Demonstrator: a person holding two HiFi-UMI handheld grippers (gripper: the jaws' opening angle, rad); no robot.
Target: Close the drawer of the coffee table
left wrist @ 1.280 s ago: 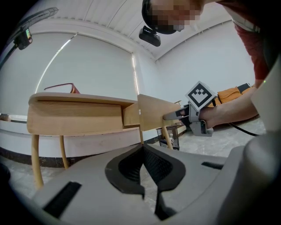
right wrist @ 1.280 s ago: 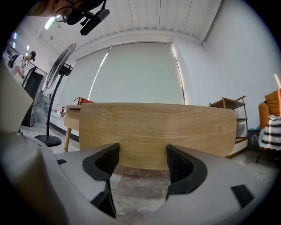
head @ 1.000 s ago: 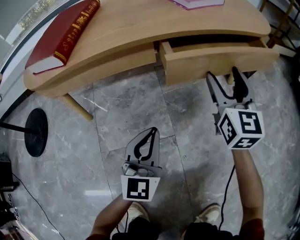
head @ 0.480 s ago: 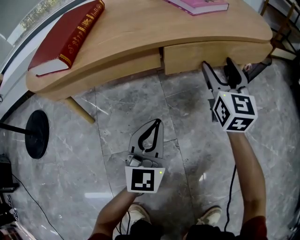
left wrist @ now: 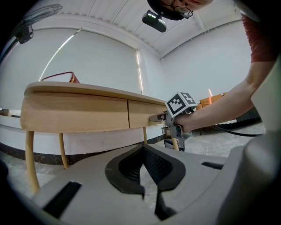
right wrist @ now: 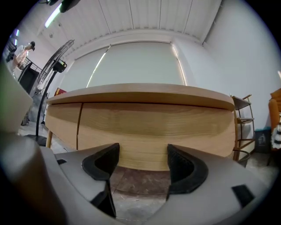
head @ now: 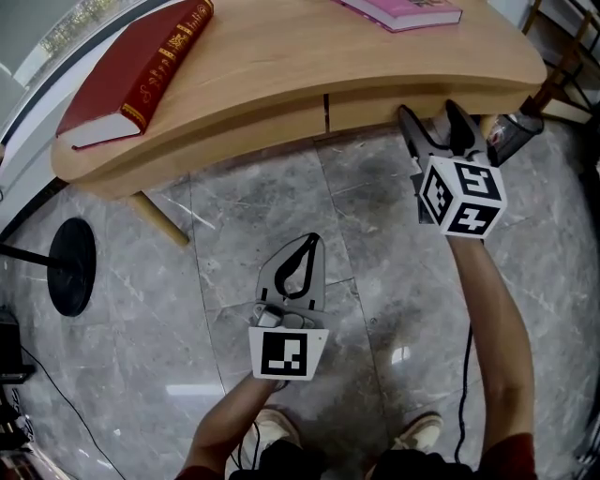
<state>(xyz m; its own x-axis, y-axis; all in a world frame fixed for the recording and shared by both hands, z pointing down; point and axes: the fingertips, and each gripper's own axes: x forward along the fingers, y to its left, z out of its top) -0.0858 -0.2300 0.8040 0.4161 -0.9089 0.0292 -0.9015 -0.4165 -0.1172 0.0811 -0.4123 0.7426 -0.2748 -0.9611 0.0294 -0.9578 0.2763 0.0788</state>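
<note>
The wooden coffee table (head: 281, 66) fills the top of the head view. Its drawer (head: 403, 108) sits flush with the table's front edge, with only a thin seam showing at its left. My right gripper (head: 427, 114) is open, its fingertips at the drawer front with nothing between them. In the right gripper view the drawer front (right wrist: 153, 127) fills the space just beyond that gripper (right wrist: 141, 158). My left gripper (head: 307, 246) is shut and empty, held over the floor short of the table. The left gripper view shows its closed tips (left wrist: 142, 151) and the drawer (left wrist: 142, 113) from the side.
A red book (head: 131, 70) lies on the table's left end and a pink book (head: 403, 11) at the back right. A table leg (head: 155, 214) slants down at the left. A black round stand base (head: 73, 262) rests on the grey marble floor. Wooden furniture (head: 562, 56) stands at the right.
The drawer stood open a second ago and has slid fully in. My right gripper moved forward with it toward the table. The left gripper barely shifted.
</note>
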